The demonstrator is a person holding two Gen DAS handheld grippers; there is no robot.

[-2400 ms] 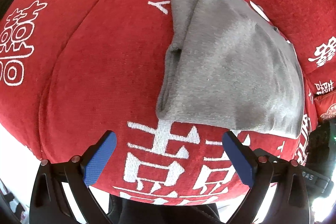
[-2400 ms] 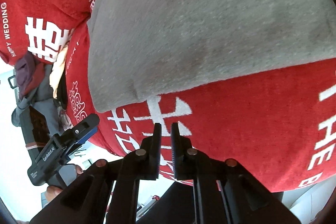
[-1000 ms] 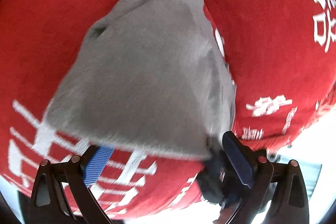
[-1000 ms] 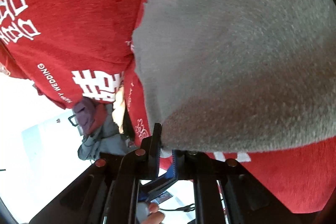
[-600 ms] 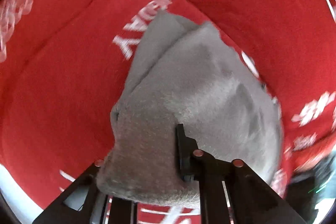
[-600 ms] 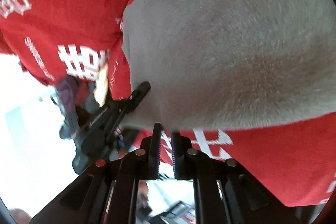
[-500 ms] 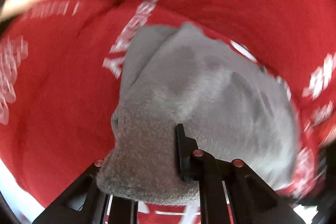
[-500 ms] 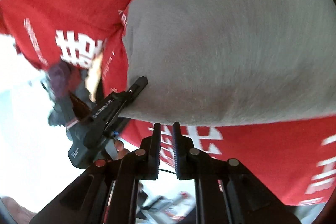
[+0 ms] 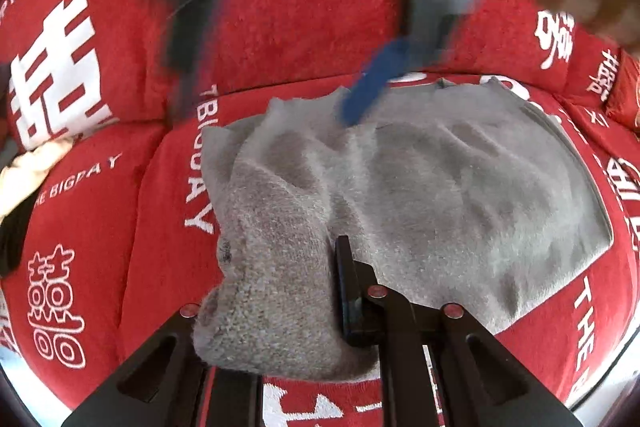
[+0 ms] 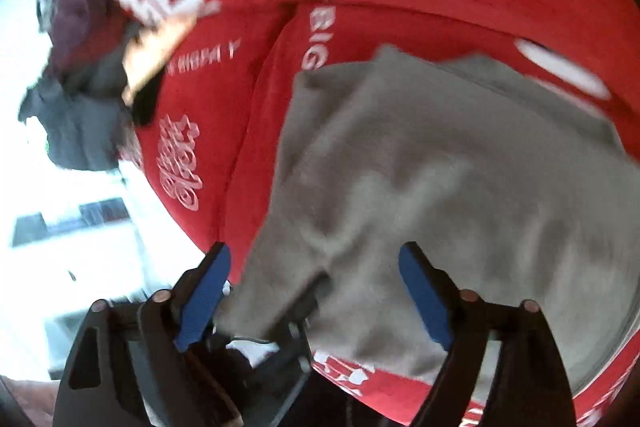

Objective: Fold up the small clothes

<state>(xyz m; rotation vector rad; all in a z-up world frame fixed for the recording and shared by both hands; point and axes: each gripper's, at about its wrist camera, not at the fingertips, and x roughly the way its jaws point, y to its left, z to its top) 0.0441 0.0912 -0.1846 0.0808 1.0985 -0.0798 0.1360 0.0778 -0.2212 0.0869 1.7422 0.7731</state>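
Lying on red sofa cover [image 9: 304,27], grey garment [image 9: 460,195] was partly folded, near corner bunched. Left gripper [image 9: 280,291] was clamped on that corner. Right gripper [image 10: 316,291] was opening, jaws wide above garment, pads not touching cloth. Dark clothes pile [image 10: 76,115] lay at sofa edge.

Gray fleece garment [image 9: 460,187] lies rumpled, corner lifted.

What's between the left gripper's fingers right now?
A bunched edge of the grey garment: in the left wrist view the left gripper is shut on that fold, lifted off the red cover. Nothing else sits between them.
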